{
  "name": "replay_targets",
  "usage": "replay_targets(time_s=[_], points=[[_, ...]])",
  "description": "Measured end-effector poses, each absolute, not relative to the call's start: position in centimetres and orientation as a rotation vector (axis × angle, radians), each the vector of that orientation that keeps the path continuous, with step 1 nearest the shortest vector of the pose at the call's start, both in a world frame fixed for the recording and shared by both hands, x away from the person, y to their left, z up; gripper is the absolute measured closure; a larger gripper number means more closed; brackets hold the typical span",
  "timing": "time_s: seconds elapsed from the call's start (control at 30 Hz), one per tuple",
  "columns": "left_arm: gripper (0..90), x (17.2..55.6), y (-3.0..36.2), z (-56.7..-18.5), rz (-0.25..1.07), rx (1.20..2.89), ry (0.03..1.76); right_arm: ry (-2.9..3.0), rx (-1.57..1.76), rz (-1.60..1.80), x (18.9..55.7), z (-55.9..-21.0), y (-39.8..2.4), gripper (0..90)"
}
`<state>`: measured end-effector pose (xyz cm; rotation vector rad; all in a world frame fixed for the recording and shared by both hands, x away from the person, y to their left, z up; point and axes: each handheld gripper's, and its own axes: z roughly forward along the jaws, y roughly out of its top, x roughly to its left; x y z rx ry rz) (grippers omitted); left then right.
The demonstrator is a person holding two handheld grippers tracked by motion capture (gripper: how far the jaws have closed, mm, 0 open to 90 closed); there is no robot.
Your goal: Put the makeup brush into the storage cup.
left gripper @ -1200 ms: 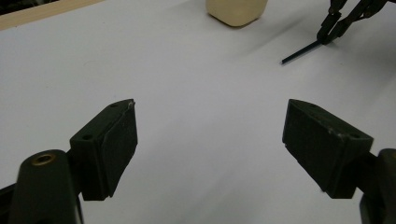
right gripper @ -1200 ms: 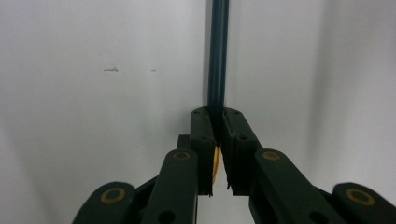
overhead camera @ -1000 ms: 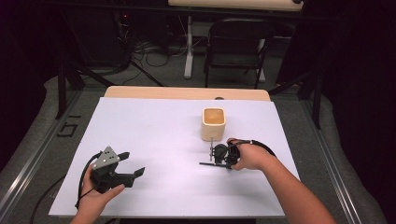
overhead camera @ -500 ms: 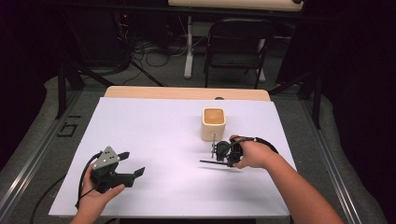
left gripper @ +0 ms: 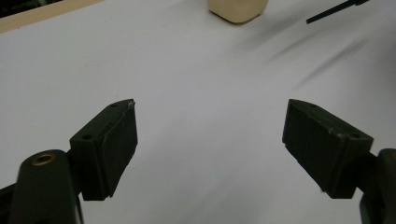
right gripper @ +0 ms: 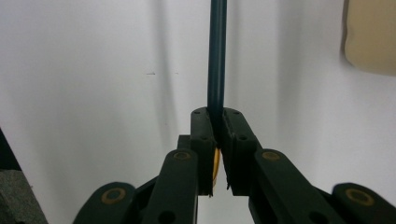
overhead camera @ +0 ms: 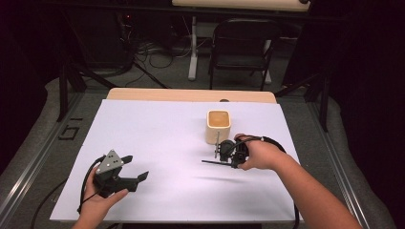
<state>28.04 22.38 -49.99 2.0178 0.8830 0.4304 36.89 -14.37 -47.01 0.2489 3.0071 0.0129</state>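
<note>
Pencil (right gripper: 217, 56), light, stiff and thin, sits pinched near its end in our right claw (right gripper: 218, 122) above the worktop (overhead camera: 157, 138) beside the cup (overhead camera: 218, 126) toward the right edge, while our left claw (left gripper: 210, 144) stays spread.

cup (overhead camera: 218, 126) on table (overhead camera: 157, 138) | pencil (overhead camera: 215, 162) just before cup | chair (overhead camera: 243, 47) behind table

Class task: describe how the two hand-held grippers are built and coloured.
Both are black two-jaw tools. The left gripper has blocky black pads, brass-coloured pivots, a grey three-cornered plate and a trailing black cable. The right gripper shows matching brass pivots.
</note>
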Motion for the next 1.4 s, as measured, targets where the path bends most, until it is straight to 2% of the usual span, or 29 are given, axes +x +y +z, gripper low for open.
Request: replay_targets(time_s=[0.63,0.97,1.4], points=[[19.6,28.1,22.2,-50.0,0.444,2.042,0.876,3.017,0.234,0.019,36.1,-45.6,-12.9,83.7],[23.9,27.9,21.5,-49.8,0.504,2.128,0.849,3.014,0.202,0.027,36.1,-45.5,-11.6,83.7],[23.6,28.1,20.3,-50.3,0.550,2.248,0.792,3.025,0.197,0.043,36.2,-45.4,-10.3,83.7]])
